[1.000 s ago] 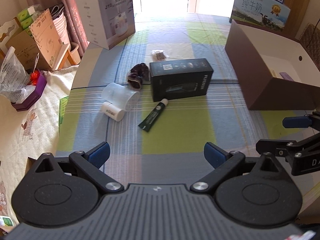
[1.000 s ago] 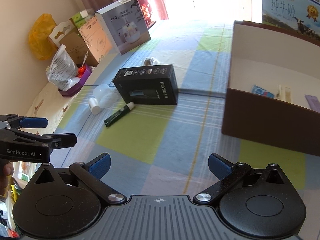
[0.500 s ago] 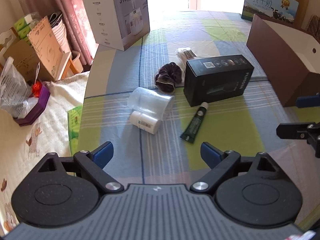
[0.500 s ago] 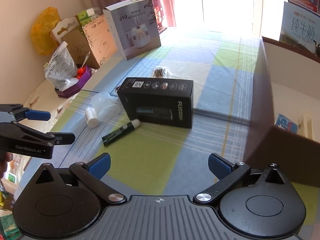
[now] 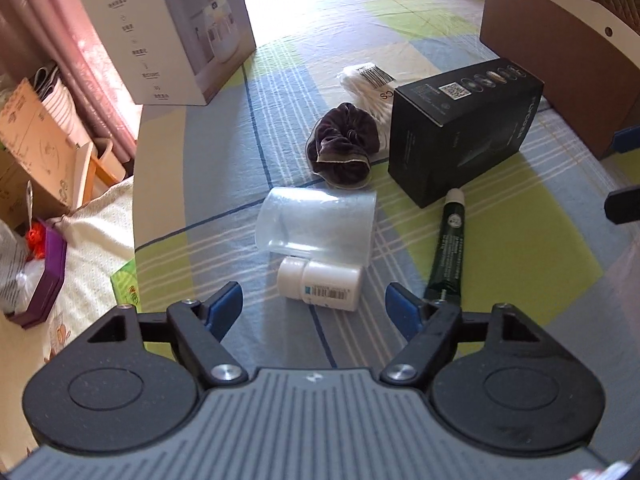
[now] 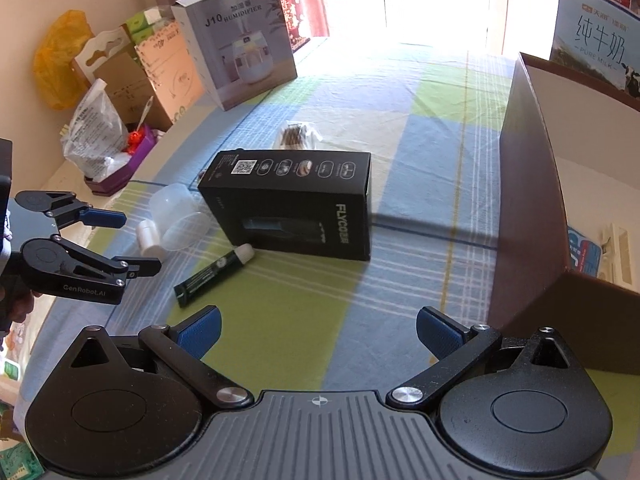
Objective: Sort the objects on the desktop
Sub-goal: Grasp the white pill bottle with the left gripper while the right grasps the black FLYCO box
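On the checked tablecloth a small white bottle (image 5: 320, 285) lies on its side against a clear plastic cup (image 5: 316, 224). My left gripper (image 5: 314, 306) hovers just short of the bottle, jaws closing, with its pads clear of the bottle on both sides. A dark green tube (image 5: 447, 252), a black box (image 5: 460, 132), a purple scrunchie (image 5: 340, 148) and a bag of cotton swabs (image 5: 368, 84) lie beyond. My right gripper (image 6: 318, 332) stands open over bare cloth near the black box (image 6: 296, 204) and the brown storage box (image 6: 524, 184). The left gripper (image 6: 124, 240) shows at the left of the right wrist view.
A white humidifier carton (image 5: 168, 32) stands at the table's far left corner, and a milk carton (image 6: 596, 52) behind the brown box. Left of the table edge are cardboard boxes (image 5: 36, 148), bags and a purple tray (image 5: 44, 280). Items lie inside the brown box.
My left gripper has moved forward and down toward the white bottle, and its jaws have narrowed. The right gripper has drifted closer to the black box, still open.
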Demonstrator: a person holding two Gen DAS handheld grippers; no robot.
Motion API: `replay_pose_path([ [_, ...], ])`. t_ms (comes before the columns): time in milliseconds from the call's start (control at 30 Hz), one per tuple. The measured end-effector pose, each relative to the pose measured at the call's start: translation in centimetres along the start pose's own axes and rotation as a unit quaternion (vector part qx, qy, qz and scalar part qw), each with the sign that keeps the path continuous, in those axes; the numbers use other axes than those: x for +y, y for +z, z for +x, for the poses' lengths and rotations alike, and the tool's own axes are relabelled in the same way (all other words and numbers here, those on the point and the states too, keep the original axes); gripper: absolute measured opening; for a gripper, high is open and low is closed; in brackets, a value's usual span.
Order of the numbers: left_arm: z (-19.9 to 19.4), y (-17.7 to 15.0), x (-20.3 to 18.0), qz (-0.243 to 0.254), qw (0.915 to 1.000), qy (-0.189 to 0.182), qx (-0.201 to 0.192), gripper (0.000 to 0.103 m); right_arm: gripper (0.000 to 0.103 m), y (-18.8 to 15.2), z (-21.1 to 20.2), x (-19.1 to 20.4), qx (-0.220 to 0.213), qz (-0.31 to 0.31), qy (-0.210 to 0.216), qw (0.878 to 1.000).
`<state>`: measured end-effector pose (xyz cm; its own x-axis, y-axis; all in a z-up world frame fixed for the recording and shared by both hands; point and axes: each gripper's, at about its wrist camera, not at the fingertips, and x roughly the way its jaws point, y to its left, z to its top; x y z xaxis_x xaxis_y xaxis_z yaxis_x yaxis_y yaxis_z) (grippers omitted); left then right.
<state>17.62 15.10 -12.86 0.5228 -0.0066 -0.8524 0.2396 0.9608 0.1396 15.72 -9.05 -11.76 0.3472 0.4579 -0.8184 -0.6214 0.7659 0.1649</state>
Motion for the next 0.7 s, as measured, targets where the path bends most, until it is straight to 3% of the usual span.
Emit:
replay_pose_path([
  [100, 0.9, 0.2, 0.4, 0.01, 0.9999, -0.01, 0.0, 0.073, 0.101, 0.7, 0.1, 0.4, -0.008, -0.018, 0.0, 1.0],
  [300, 1.4, 0.0, 1.1, -0.012, 0.9991, -0.04, -0.008, 0.045, 0.101, 2.8, 0.8, 1.4, -0.036, -0.082, -0.001, 0.996],
  [533, 0.5, -1.5, 2.4, -0.091, 0.9955, -0.026, -0.006, 0.042, 0.101, 5.5, 2.8, 1.8, -0.054, -0.167, 0.021, 0.984],
  [700, -0.3, -2.7, 3.8, -0.151, 0.9884, -0.014, 0.003, 0.042, 0.101, 6.3, 4.8, 2.7, -0.04, -0.276, 0.021, 0.96],
])
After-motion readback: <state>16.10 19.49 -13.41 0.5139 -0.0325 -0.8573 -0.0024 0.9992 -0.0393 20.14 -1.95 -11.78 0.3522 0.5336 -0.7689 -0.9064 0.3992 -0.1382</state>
